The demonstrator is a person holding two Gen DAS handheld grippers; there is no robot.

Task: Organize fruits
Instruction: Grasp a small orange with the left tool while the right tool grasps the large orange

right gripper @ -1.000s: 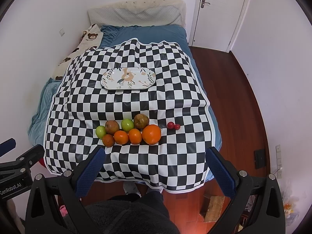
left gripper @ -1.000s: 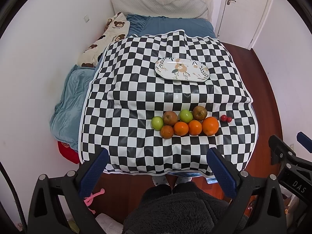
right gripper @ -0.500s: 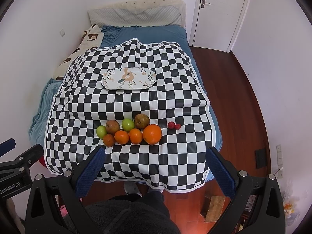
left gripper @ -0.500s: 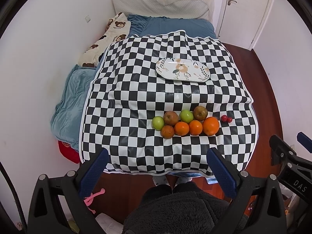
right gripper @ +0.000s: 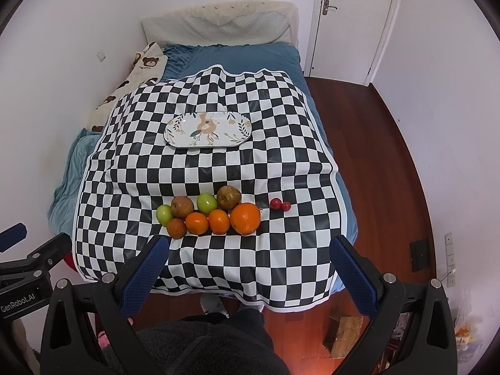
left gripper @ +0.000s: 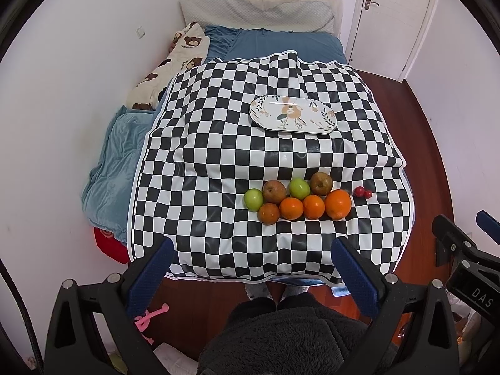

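Black-and-white checked cloth (left gripper: 218, 162) covers the near end of the bed in the left wrist view, and the fruit sits in a tight cluster near its front edge: a big orange (left gripper: 338, 203), three smaller oranges (left gripper: 291, 208) in a row, two green apples (left gripper: 299, 188) and two brownish pears (left gripper: 274, 191) just behind. Two small red fruits (left gripper: 362, 192) lie a little apart to the right. Farther back rests a flowered oval plate (left gripper: 265, 115), bare. The left gripper (left gripper: 253, 268) hangs above the cloth's edge, fingers spread wide, gripping nothing.

From the right wrist view the same cluster, with its big orange (right gripper: 245, 218), lies just ahead of the right gripper (right gripper: 248, 265), whose blue pads (right gripper: 144, 276) stand wide apart and hold nothing. The plate (right gripper: 178, 128) sits well beyond the fruit. Dark fleece clothing (right gripper: 212, 347) of the person shows below.
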